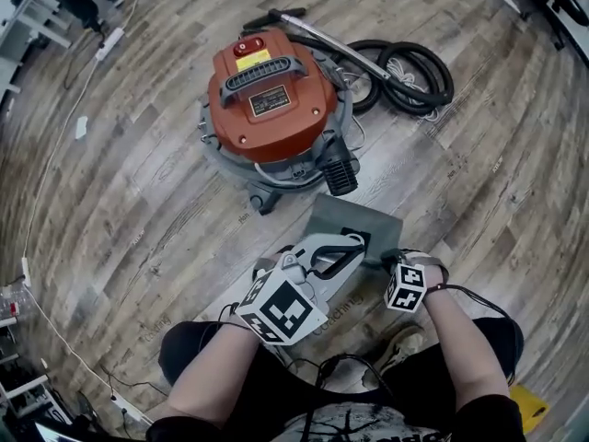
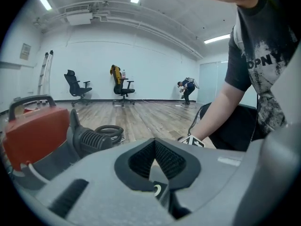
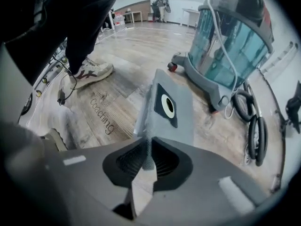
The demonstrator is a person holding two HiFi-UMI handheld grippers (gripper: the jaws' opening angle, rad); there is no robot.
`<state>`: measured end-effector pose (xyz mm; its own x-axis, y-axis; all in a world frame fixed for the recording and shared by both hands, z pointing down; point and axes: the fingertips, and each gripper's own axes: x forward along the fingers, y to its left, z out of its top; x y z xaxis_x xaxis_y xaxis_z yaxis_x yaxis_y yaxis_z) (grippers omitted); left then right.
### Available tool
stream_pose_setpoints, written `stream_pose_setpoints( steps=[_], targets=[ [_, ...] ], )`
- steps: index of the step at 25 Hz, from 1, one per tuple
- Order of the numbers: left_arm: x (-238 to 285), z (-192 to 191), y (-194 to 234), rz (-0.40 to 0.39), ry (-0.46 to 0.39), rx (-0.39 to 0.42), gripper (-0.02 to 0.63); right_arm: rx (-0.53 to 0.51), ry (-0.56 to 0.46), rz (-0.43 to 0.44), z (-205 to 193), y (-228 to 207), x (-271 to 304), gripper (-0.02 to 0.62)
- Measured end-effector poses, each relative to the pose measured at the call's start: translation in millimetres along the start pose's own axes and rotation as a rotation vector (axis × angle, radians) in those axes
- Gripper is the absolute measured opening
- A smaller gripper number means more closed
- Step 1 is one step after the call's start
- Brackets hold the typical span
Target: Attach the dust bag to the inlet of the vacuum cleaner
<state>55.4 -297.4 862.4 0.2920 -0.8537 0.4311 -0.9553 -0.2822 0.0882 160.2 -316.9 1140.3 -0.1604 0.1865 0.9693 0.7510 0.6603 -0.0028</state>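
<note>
The orange-lidded vacuum cleaner (image 1: 267, 95) stands on the wood floor, its black ribbed port (image 1: 339, 168) facing me. The grey dust bag (image 1: 354, 221) hangs just in front of it, lifted off the floor between both grippers. My left gripper (image 1: 363, 244) is shut on the bag by its black collar; a bit of collar with a white ring (image 2: 158, 190) shows below the pads. My right gripper (image 1: 386, 258) is shut on the bag's near edge. From there the bag (image 3: 176, 121) hangs down with its round collar hole (image 3: 167, 106) facing up. The vacuum's teal tank (image 3: 230, 41) is beyond.
A coiled black hose (image 1: 405, 72) and a wand lie behind the vacuum at the right. A white cable (image 1: 55, 155) runs along the floor at the left. My shoe (image 3: 89, 74) rests near the bag. Office chairs (image 2: 77, 86) stand far across the room.
</note>
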Motion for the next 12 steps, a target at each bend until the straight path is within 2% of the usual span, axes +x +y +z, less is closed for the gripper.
stream_pose_setpoints(
  steps=[4, 8, 10, 12],
  targets=[
    [-8, -1, 4, 0.068, 0.044, 0.007, 0.002, -0.093, -0.042, -0.055, 16, -43, -58, 0.037],
    [-23, -19, -1, 0.116, 0.192, 0.062, 0.002, -0.172, -0.101, -0.101, 32, -68, -111, 0.037],
    [-30, -24, -1, 0.161, 0.236, 0.07, 0.003, -0.209, -0.136, -0.104, 40, -73, -138, 0.037],
    [-33, -34, -8, 0.186, 0.283, 0.057, 0.08, -0.245, -0.173, -0.101, 49, -75, -163, 0.037]
  ],
)
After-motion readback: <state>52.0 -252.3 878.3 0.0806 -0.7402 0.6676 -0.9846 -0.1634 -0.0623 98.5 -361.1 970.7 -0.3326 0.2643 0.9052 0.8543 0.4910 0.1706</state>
